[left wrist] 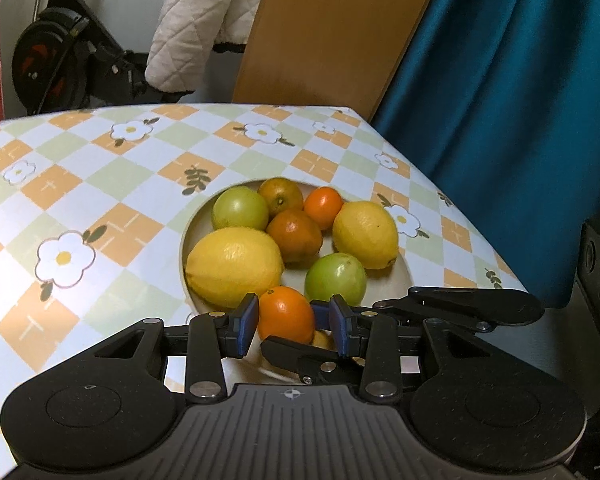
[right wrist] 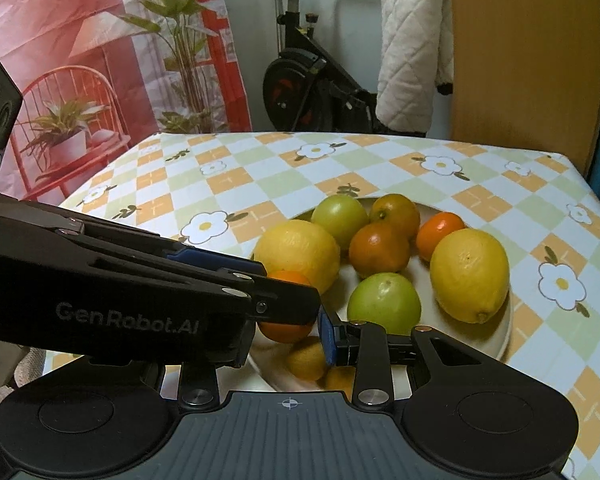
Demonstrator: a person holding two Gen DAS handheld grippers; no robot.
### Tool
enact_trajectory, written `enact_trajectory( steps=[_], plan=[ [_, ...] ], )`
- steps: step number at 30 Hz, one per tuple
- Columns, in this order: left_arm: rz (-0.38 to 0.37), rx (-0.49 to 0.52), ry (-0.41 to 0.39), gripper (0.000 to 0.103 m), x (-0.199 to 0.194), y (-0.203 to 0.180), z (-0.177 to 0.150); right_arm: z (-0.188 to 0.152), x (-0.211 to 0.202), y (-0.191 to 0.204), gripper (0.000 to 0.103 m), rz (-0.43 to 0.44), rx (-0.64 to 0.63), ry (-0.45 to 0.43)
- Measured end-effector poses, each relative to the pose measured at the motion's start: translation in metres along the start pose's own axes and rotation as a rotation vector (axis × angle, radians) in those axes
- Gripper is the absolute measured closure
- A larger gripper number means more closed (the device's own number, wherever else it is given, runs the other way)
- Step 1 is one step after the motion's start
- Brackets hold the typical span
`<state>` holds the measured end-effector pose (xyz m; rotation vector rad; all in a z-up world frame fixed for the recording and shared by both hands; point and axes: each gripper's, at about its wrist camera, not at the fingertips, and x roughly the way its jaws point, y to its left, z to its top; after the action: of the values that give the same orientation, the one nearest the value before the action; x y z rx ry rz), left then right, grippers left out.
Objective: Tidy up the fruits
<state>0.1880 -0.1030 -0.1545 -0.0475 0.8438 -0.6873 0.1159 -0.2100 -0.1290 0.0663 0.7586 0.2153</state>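
Note:
A cream plate (left wrist: 402, 268) (right wrist: 500, 332) on the checked tablecloth holds two lemons (left wrist: 234, 266) (left wrist: 365, 234), two green fruits (left wrist: 335, 279) (left wrist: 240, 208) and several oranges. An orange (left wrist: 286, 314) (right wrist: 286, 332) sits at the plate's near edge between both grippers. My left gripper (left wrist: 294, 322) has its blue pads around this orange. The other gripper crosses in front of it in each view. My right gripper (right wrist: 288, 320) also stands at the orange; its left finger is hidden behind the left gripper's body (right wrist: 140, 300). Small yellow fruits (right wrist: 308, 358) lie under the fingers.
The table (left wrist: 100, 200) has flower-patterned cloth with its right edge beside a blue curtain (left wrist: 520, 120). A wooden chair back (left wrist: 332, 32) with a white quilted garment stands behind the table. An exercise bike (right wrist: 312, 76) and a red banner stand further back.

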Motion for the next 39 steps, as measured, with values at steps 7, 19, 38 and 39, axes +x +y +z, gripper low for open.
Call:
enact_trajectory(
  steps=[7,19,38,39],
  plan=[
    [-0.002,-0.034,0.009,0.063,0.005,0.007,-0.005,-0.005,0.005,0.002,0.074,0.001,-0.003,0.000],
    [0.014,-0.046,-0.008,0.058,0.000,0.008,-0.006,-0.004,0.003,0.002,0.072,-0.006,-0.007,-0.016],
    [0.176,-0.055,-0.150,0.019,-0.064,0.005,-0.003,0.005,-0.043,0.002,0.024,-0.092,-0.011,-0.140],
    [0.185,-0.052,-0.159,0.017,-0.070,0.004,-0.004,0.005,-0.047,0.004,0.020,-0.094,-0.012,-0.151]
  ],
)
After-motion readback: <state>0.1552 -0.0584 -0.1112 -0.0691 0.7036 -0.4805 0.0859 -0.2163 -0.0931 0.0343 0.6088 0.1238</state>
